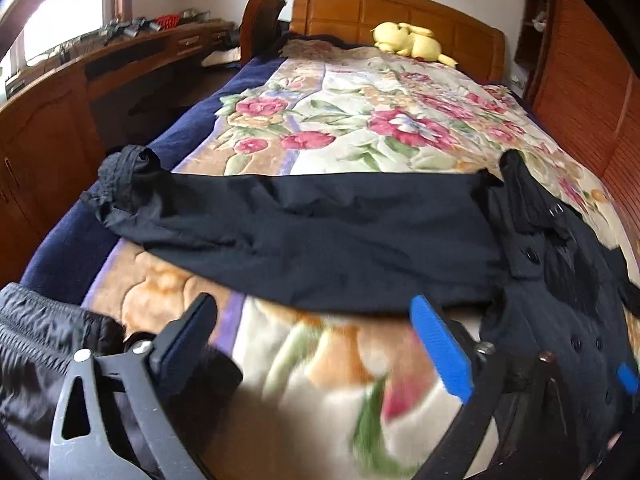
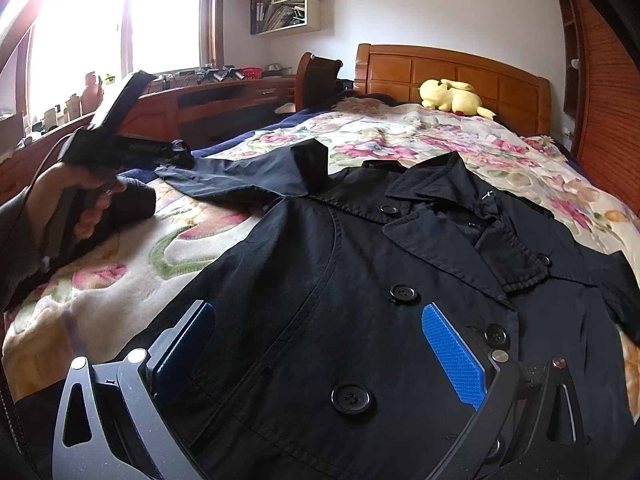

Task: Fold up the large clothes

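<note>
A black double-breasted coat (image 2: 360, 272) lies front up on the floral blanket (image 1: 360, 120), collar (image 2: 440, 188) toward the headboard. Its one sleeve (image 1: 320, 232) stretches out to the left, with the cuff (image 1: 124, 176) near the bed's edge. My left gripper (image 1: 312, 308) is open just in front of the sleeve's near edge, over the blanket, with nothing between its fingers. A hand (image 2: 72, 196) holds it at the left of the right wrist view. My right gripper (image 2: 316, 312) stands open over the coat's buttoned front, straddling the cloth without pinching it.
A yellow plush toy (image 1: 412, 42) lies by the wooden headboard (image 1: 380, 8). A long wooden desk (image 1: 120, 56) and a chair (image 1: 260, 20) stand left of the bed, a slatted wardrobe (image 1: 580, 80) right. Dark shiny fabric (image 1: 40, 344) shows at the lower left.
</note>
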Demonstrator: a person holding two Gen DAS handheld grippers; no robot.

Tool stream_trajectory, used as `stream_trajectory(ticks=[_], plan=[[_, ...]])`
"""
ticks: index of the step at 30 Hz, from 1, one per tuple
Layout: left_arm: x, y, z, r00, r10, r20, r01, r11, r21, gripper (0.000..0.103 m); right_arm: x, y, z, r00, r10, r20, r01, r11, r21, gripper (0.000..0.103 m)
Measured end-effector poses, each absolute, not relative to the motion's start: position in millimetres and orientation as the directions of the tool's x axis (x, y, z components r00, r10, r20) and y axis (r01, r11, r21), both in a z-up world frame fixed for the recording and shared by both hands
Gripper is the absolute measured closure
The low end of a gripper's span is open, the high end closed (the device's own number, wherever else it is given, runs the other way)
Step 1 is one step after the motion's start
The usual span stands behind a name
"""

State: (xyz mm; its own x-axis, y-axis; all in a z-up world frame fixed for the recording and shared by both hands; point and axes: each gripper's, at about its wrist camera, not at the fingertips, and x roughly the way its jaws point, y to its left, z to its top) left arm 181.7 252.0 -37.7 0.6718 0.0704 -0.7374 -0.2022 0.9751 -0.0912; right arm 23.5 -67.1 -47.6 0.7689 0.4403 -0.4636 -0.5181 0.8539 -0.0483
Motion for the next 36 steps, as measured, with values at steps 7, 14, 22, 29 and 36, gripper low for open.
stream_trajectory(ticks=[7,14,22,29,36], plan=[[203,253,-47,0.63,0.048,-0.775,-0.237,0.962,-0.133,0.025,24,-67,-49,0.763,0.446,-0.468,-0.524,0.851,-0.043,0.0],[217,252,-71,0.547,0.087,-0.833,-0.282,0.956,-0.085,0.027,23,-64,-49,0.761,0.448,-0.47,-0.533,0.844,-0.059,0.0],[227,249,-88,0.49,0.097,-0.866,-0.294,0.954,-0.06,0.027,21,-65,-49,0.758,0.452,-0.47,-0.537,0.842,-0.057,0.0],[235,244,-91,0.494,0.039,-0.869,-0.26,0.96,-0.105,0.058,22,-65,-48,0.757,0.453,-0.471,-0.537,0.842,-0.054,0.0],[242,233,-70,0.517,0.068,-0.853,-0.24,0.968,-0.069,0.098,19,-67,-47,0.764,0.451,-0.461,-0.532,0.845,-0.053,0.0]])
